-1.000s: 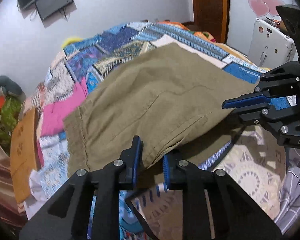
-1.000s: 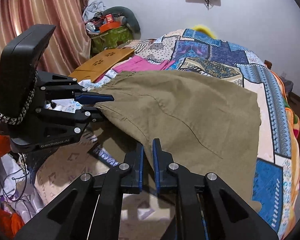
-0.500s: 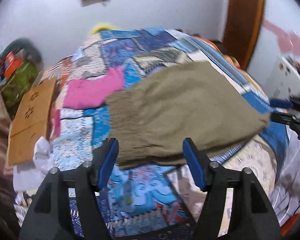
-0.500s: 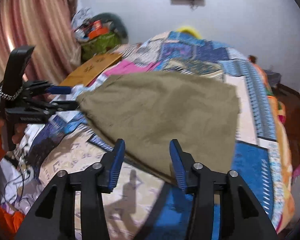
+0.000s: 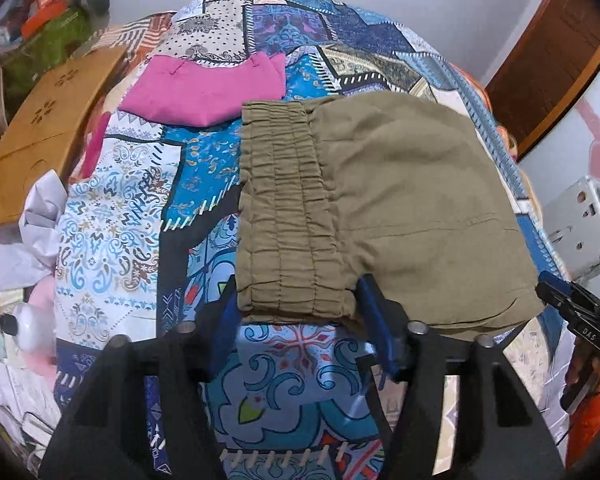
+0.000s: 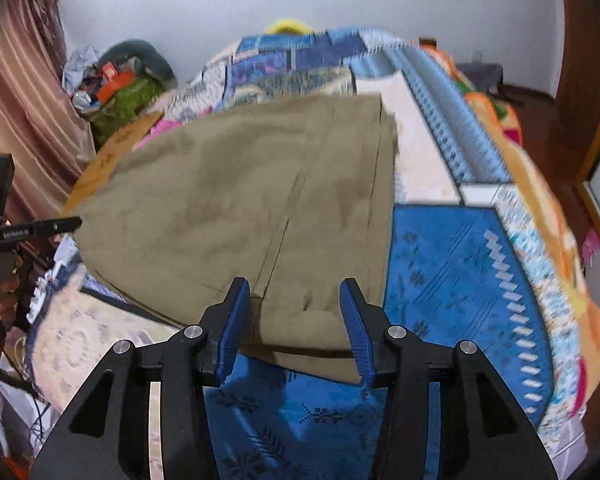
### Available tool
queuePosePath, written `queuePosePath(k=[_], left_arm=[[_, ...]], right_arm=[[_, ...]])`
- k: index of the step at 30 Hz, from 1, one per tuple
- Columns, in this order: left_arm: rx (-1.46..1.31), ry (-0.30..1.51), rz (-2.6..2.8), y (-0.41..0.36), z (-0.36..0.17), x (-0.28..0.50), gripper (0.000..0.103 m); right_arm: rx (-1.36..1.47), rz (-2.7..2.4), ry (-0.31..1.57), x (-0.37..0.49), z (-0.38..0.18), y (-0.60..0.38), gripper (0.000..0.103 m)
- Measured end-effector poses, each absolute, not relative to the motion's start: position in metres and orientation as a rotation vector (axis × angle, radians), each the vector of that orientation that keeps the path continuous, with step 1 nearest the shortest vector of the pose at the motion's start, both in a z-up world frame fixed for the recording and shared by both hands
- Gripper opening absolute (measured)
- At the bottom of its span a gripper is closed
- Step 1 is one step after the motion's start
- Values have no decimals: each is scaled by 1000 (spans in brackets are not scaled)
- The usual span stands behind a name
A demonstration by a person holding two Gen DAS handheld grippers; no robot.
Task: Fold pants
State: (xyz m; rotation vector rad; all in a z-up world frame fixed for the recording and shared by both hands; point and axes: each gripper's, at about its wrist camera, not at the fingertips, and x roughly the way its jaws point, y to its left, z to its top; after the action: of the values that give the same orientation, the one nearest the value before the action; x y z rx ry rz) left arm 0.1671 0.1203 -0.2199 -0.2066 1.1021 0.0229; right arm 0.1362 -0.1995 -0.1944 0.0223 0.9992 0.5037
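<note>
Olive-green pants [image 5: 396,208] lie folded flat on the patchwork bedspread [image 5: 116,220]. The gathered elastic waistband [image 5: 288,216] faces my left gripper [image 5: 296,320], which is open, its blue pads on either side of the waistband's near corner. In the right wrist view the pants [image 6: 236,200] fill the middle, and my right gripper [image 6: 296,316] is open, its pads straddling the near hem edge. Each gripper shows at the edge of the other's view: the right one [image 5: 568,300] and the left one [image 6: 40,228].
A folded pink garment [image 5: 208,92] lies on the bed beyond the waistband. A brown wooden board [image 5: 48,124] and a cluttered green bag [image 5: 52,40] sit at the left bedside. A white device [image 5: 580,224] stands to the right. A wooden door [image 5: 552,60] is at the back right.
Both grippers opened and let go of the pants, which dropped flat onto the bed. Both grippers then came back in close over the near edge.
</note>
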Motion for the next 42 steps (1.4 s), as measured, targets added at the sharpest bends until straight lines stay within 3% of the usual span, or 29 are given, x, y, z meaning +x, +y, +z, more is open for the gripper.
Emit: queuePosePath(k=[1,12,16,20,22,30,42], left_arm=[[-171,1100,39,117,-219,166,51],[-101,1075,85,111,-234,154,54],[-18,1080,69,110,-225,155,67],[50,1044,77,112,-201,158,69],[56,1009,94,115,-190,163,78],[78,949,147,127,-171,223,83],[-39,1064,158,149,-218,308,83]], right_arm=[[27,510,1024,136,-202,-198,43],[33,519,1032,121,-210,-201,43],[29,517,1028,122,-208,-200,43],[9,536,1030,129,-197,-203,43],[-21,507,1006,134,-189,-207,43],[-19,423,903,194,-158,-227,47],[25,408,936,317,-181,-215,49]])
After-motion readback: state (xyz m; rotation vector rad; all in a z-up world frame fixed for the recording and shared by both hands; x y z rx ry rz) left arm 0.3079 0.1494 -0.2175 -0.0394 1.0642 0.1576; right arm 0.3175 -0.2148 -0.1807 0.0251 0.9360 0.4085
